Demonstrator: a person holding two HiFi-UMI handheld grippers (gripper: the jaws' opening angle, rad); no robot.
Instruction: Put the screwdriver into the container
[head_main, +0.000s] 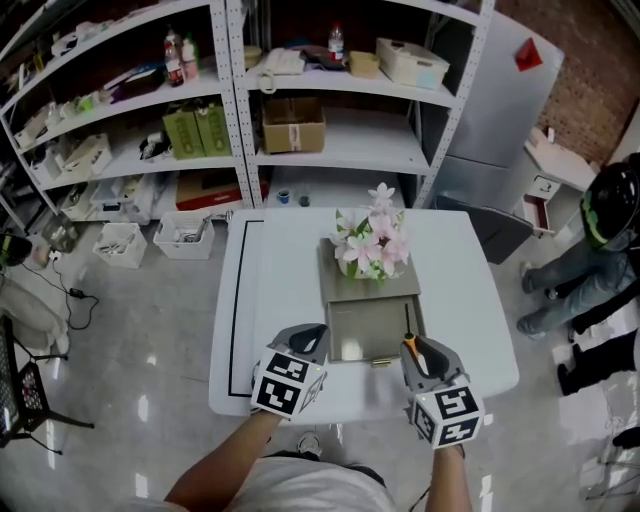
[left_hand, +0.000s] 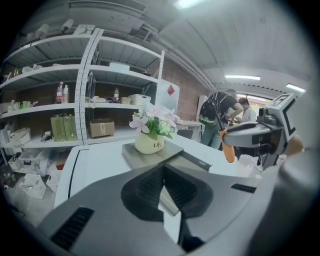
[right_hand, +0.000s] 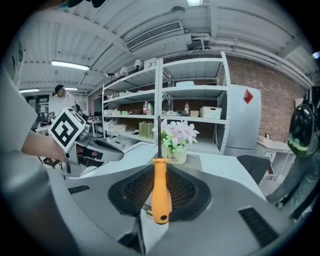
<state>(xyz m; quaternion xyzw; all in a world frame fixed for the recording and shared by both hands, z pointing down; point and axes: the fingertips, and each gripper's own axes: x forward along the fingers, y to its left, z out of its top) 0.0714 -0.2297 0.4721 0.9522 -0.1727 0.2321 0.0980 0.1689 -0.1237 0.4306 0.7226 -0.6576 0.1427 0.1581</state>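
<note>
The orange handle of the screwdriver (right_hand: 161, 192) was gripped between the jaws of the right gripper (head_main: 422, 352), with its dark shaft pointed up and away towards the flower pot (right_hand: 173, 157). The tool was thus held clear of the white worktop (head_main: 280, 300), by the near right corner of the grey container (head_main: 368, 328) and not inside it. The jaws of the left gripper (left_hand: 164, 187) were seen closed together with nothing between them, near the container's near left corner. The pot was set on the grey slab at the container's far end. Shelves (head_main: 330, 148) were ranged beyond the worktop.
</note>
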